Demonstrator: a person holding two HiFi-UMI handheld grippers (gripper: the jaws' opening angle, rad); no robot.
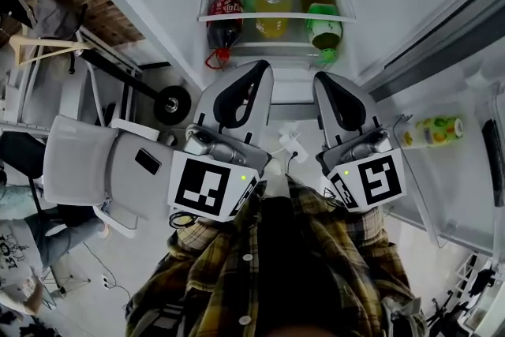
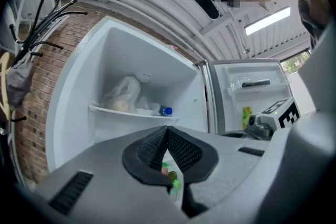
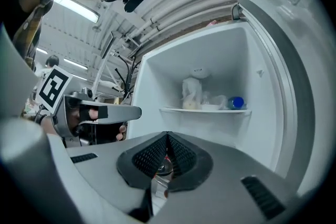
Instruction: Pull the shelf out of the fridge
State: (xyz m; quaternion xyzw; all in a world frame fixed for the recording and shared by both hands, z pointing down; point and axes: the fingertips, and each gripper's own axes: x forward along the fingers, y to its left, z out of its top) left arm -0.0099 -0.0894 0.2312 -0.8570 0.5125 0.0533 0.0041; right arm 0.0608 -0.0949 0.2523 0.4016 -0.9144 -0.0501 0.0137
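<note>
Approach step, I judged; nothing was gripped yet. Left tool point(image 2: 167, 129) was closed and empty, pads meeting at the tips. Right tool point(image 3: 168, 135) was the same, closed on nothing. Both sat side by side, held level and aimed into the open fridge point(image 1: 158, 4).

In the head view the shelf point(image 1: 276, 16) was at 12 o'clock, with its white front strip facing me. Left tool was at 7 o'clock of it and right tool at 5 o'clock, both clear of the strip and not touching. Three bottles point(image 1: 272, 8) sat at that shelf, caps toward me. I couldn't tell whether they lay on it or just below it. Door point(image 1: 442, 170) stood open at 3 o'clock, close to the right tool.

To do this well, I figured:
- Open both tools before they reach the strip, since closed tips would only shove it.
- Take the front strip at two spots, left and right of the middle, so the pull stays even.
- Pull straight back toward 6 o'clock and keep it level, as a tilt would likely roll the bottles out.
- Keep the right tool off the door.
- Don't confuse it with the upper shelf point(image 2: 131, 113), the one carrying the bag point(image 2: 123, 94).
</note>
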